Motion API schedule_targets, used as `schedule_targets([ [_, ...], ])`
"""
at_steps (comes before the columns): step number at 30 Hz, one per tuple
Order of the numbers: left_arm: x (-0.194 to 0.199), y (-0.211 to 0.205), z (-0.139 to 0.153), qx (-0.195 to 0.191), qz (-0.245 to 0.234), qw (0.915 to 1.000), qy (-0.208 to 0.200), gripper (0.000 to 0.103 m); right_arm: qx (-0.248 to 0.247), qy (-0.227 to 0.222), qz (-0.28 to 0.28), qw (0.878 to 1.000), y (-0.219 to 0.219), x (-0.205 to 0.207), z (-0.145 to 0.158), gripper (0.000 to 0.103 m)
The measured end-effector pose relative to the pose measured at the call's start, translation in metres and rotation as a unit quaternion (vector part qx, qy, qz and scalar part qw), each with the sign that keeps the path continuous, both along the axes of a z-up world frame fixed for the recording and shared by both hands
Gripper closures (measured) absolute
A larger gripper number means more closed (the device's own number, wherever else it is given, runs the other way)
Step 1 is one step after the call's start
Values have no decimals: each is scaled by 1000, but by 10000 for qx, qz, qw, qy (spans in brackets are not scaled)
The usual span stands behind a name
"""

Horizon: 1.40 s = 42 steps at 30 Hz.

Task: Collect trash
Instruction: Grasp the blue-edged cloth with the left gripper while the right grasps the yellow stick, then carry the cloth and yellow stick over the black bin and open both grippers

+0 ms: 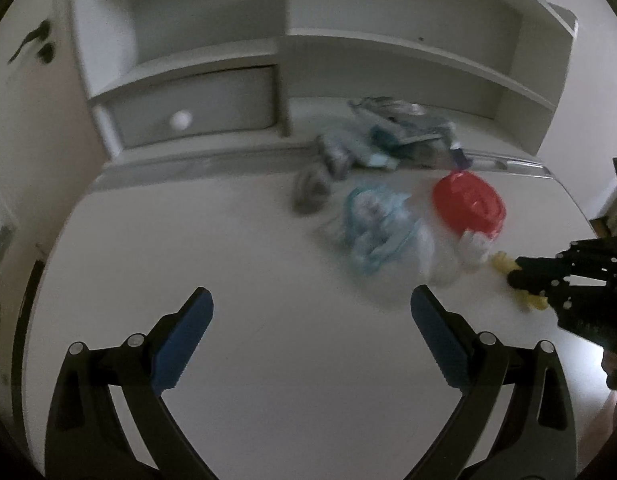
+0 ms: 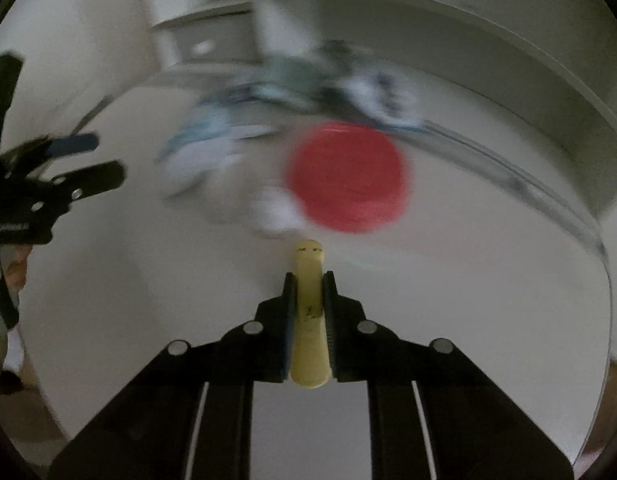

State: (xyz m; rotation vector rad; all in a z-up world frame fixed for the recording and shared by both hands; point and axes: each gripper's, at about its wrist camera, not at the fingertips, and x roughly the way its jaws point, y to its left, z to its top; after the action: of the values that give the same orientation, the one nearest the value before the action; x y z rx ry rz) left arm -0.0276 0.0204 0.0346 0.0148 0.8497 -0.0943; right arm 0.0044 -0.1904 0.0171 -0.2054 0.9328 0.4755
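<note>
My right gripper (image 2: 309, 276) is shut on a pale yellow tube-shaped piece of trash (image 2: 309, 312), held just above the white desk (image 2: 468, 300). It also shows in the left wrist view (image 1: 520, 280) at the right, with the yellow piece (image 1: 502, 262) in its fingers. My left gripper (image 1: 312, 304) is open and empty over the desk (image 1: 188, 240). Ahead lie a crumpled clear and blue plastic bag (image 1: 376, 232), a red round lid (image 1: 468, 204) and a small white piece (image 1: 474, 246). The red lid (image 2: 348, 176) is blurred just beyond the right gripper.
A pile of grey, teal and white wrappers (image 1: 392, 136) lies at the desk's back edge, with a grey crumpled piece (image 1: 310, 192) in front. White shelves (image 1: 348, 40) and a grey drawer (image 1: 196, 108) stand behind. The left gripper (image 2: 84, 160) shows at left in the right view.
</note>
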Motion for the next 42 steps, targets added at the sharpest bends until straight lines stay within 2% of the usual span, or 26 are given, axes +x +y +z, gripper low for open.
schedule_targets([
  [2, 14, -13, -4, 37, -109, 9999, 65, 7, 94, -11, -340, 9994, -22, 3, 0, 89],
  [6, 38, -31, -13, -89, -351, 9989, 285, 10, 199, -49, -563, 9982, -43, -3, -1, 89],
  [8, 48, -34, -19, -185, -427, 9979, 453, 44, 219, -89, -615, 9978, -45, -4, -2, 89],
  [9, 51, -32, -21, -409, -474, 9967, 508, 51, 232, -121, -647, 9976, -45, -5, -2, 89],
  [10, 51, -31, -20, -636, -530, 9951, 549, 69, 251, -145, -671, 9973, -46, -5, -4, 89],
  [11, 50, -31, -18, -628, -536, 9952, 526, 80, 301, -164, -703, 9969, -47, -6, -4, 89],
  [13, 42, -34, -12, -457, -508, 9970, 365, 82, 445, -148, -738, 9962, -54, -12, -1, 89],
  [18, 25, -30, 9, -659, -546, 9963, 113, 83, 723, -273, -871, 9932, -61, -15, 8, 89],
  [22, 14, -29, 22, -600, -532, 9967, -77, 83, 860, -295, -930, 9915, -67, -20, 12, 89],
  [27, 13, -32, 14, -520, -564, 9970, 101, 83, 917, -221, -939, 9911, -68, -27, 4, 89],
  [42, -8, -53, 16, -209, -750, 9968, 179, 83, 1060, -252, -962, 9894, -75, -45, 4, 89],
])
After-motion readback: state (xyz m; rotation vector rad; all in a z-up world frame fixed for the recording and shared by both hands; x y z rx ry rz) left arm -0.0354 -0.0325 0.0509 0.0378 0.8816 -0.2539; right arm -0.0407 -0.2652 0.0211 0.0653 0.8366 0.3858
